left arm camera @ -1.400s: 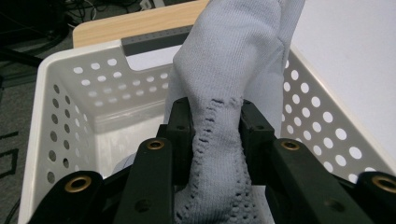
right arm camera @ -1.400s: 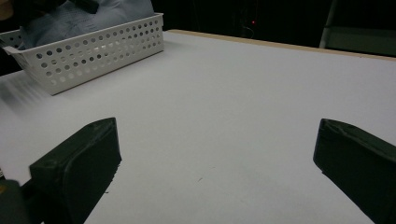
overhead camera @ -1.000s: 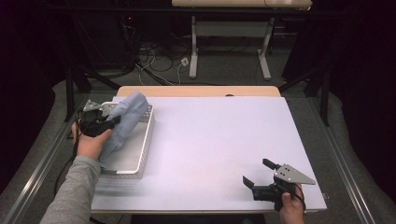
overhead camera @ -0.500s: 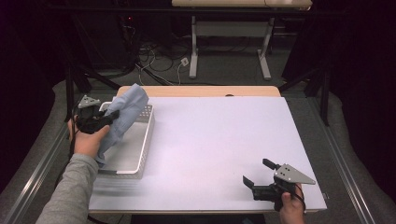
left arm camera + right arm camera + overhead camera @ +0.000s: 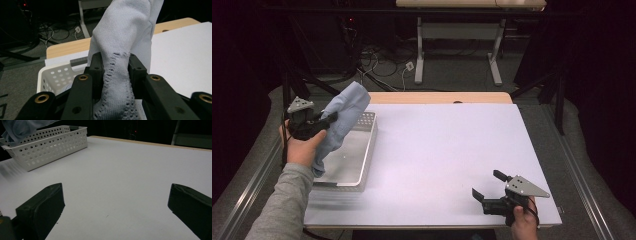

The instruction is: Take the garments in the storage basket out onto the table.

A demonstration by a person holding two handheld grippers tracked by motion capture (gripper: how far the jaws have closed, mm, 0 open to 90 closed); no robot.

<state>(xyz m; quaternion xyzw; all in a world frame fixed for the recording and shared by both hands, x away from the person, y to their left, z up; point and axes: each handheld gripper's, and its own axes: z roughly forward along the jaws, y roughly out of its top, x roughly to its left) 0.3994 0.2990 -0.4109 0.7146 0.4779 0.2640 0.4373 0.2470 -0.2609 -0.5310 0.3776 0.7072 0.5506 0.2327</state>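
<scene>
High view: the left tool point(image 5: 326, 121) holds a pale blue knitted cloth point(image 5: 343, 117) lifted above the white perforated basket point(image 5: 364, 165) at the table's point(image 5: 452, 150) left edge, its lower end drooping toward the basket floor. The right tool point(image 5: 489, 190) rests near the front right corner, jaws wide.

Left gripper view: both jaws pinch a bunched fold of the cloth point(image 5: 125, 50) along its openwork hem. It looks light, limp and unbreakable; a gathered fold grips best.

Right gripper view: jaws spread, nothing between them; the basket point(image 5: 47, 147) stands well apart.
</scene>
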